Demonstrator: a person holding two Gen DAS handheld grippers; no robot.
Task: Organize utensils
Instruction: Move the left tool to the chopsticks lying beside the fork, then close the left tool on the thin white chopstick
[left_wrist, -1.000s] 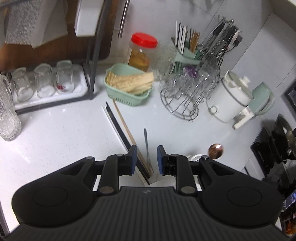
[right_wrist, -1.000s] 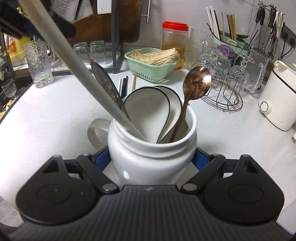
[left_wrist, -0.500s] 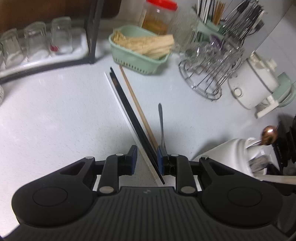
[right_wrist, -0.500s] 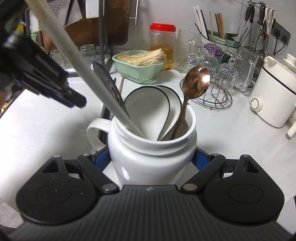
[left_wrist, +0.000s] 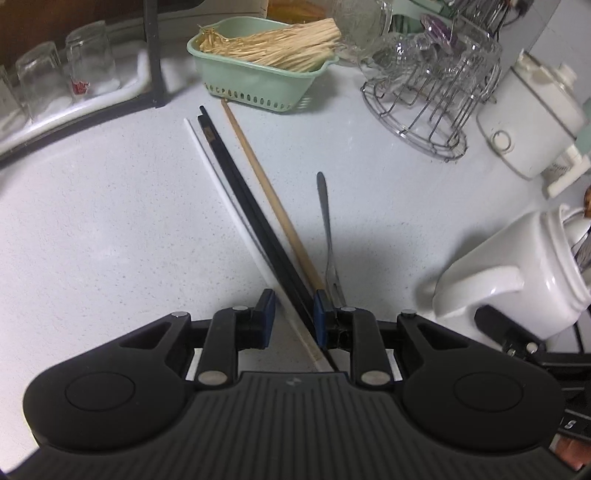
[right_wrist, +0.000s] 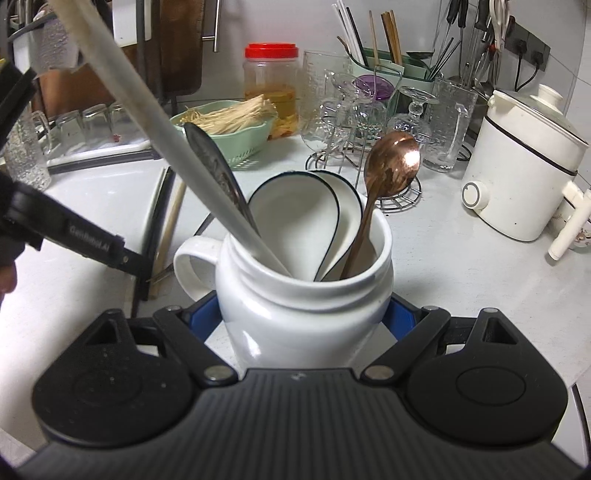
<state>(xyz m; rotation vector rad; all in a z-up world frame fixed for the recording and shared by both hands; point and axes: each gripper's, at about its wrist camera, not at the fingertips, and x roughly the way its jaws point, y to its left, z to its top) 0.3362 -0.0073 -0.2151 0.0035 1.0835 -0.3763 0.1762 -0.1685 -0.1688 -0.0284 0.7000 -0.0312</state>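
Note:
On the white counter lie a white chopstick (left_wrist: 221, 184), black chopsticks (left_wrist: 243, 199), a wooden chopstick (left_wrist: 266, 188) and a small metal fork (left_wrist: 327, 229). My left gripper (left_wrist: 293, 314) is open and low over their near ends, with the black and white chopsticks running between its fingers. My right gripper (right_wrist: 303, 314) is shut on a white handled jar (right_wrist: 306, 295), also seen in the left wrist view (left_wrist: 517, 269). The jar holds a copper spoon (right_wrist: 388, 170), white ceramic spoons (right_wrist: 303, 221), a dark metal spoon (right_wrist: 210, 162) and a long pale handle (right_wrist: 155, 122).
A green basket of straw sticks (left_wrist: 266, 70), a wire rack of glasses (left_wrist: 428, 92), a white cooker (left_wrist: 532, 118), a red-lidded jar (right_wrist: 271, 81) and a chopstick holder (right_wrist: 384, 62) stand at the back. Upturned glasses (left_wrist: 62, 77) sit on a tray at the left.
My left gripper has moved forward and down to the chopsticks' near ends, which now lie between its open fingers. The right gripper keeps holding the jar, shifted slightly.

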